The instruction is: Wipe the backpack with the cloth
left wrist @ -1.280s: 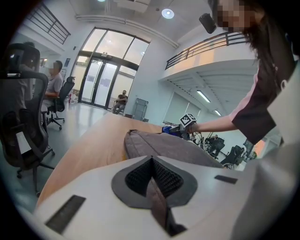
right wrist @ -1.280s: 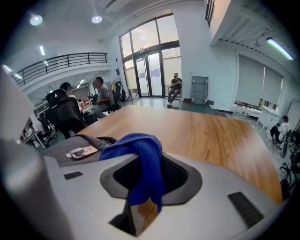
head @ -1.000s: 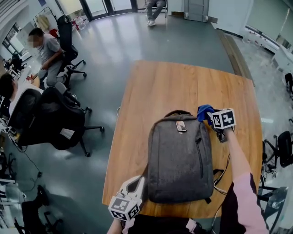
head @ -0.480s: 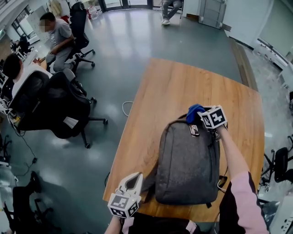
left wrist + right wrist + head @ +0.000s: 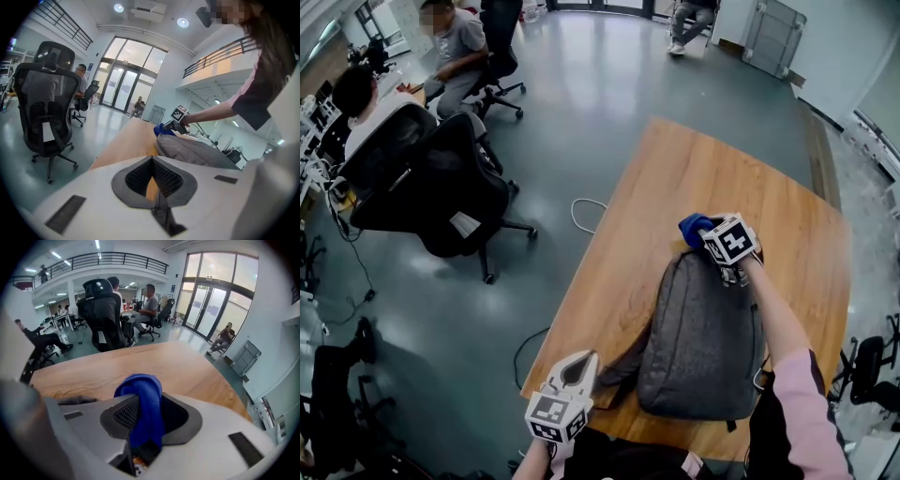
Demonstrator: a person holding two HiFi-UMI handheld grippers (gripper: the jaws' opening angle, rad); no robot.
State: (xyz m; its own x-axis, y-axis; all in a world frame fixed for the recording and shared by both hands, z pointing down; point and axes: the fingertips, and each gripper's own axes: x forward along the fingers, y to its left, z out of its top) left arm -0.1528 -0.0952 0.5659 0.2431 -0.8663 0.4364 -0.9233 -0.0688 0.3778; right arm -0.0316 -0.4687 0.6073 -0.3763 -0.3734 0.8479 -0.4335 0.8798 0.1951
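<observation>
A grey backpack (image 5: 703,337) lies flat on the wooden table (image 5: 675,187), its top pointing away from me. My right gripper (image 5: 710,236) is at the backpack's top left corner, shut on a blue cloth (image 5: 693,225) that bulges out between its jaws (image 5: 140,404). My left gripper (image 5: 581,366) sits at the table's near edge, beside the backpack's lower left corner. Its jaws are shut on a dark backpack strap (image 5: 617,364) that stretches from the bag to them. In the left gripper view the backpack (image 5: 197,150) and the blue cloth (image 5: 161,129) lie ahead.
Black office chairs (image 5: 431,187) stand on the grey floor to the left, with people seated at desks beyond. A white cable (image 5: 581,211) lies on the floor by the table's left edge. Dark cables (image 5: 759,375) hang at the table's right near side.
My right gripper has carried the blue cloth leftward along the backpack's top, from the right corner to the left one. The left gripper has stayed at the near edge.
</observation>
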